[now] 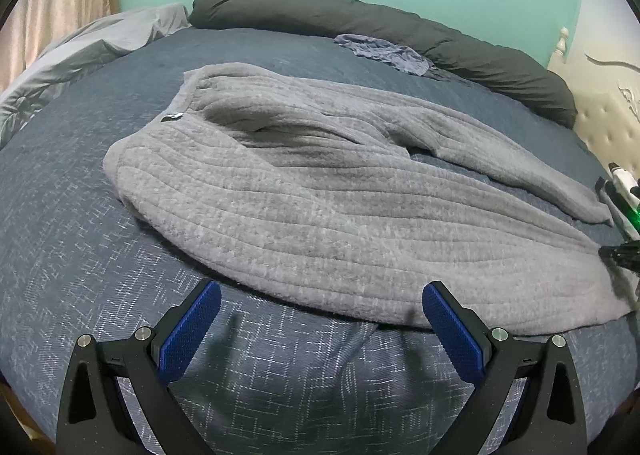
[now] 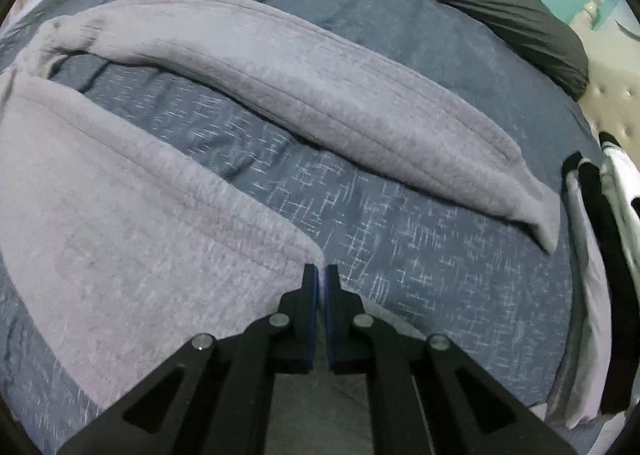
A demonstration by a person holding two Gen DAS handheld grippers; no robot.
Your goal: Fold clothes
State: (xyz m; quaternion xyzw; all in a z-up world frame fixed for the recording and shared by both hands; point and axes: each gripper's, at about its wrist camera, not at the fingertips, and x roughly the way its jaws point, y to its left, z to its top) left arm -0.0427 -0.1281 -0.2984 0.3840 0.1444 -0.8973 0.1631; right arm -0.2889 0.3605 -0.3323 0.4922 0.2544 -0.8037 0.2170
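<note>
Right gripper [image 2: 321, 275] has its blue pads pressed together right at the near corner of the grey ribbed fleece sweater [image 2: 120, 215] — whether it's actually pinching the hem, can't tell. That garment lies flat on the dark blue patterned bedspread [image 2: 420, 255], long axis running up-left from the tips, sleeve [image 2: 360, 107] pointing back down-right. Left gripper [image 1: 322, 301] is spread wide, just short of the hem — also close.
</note>
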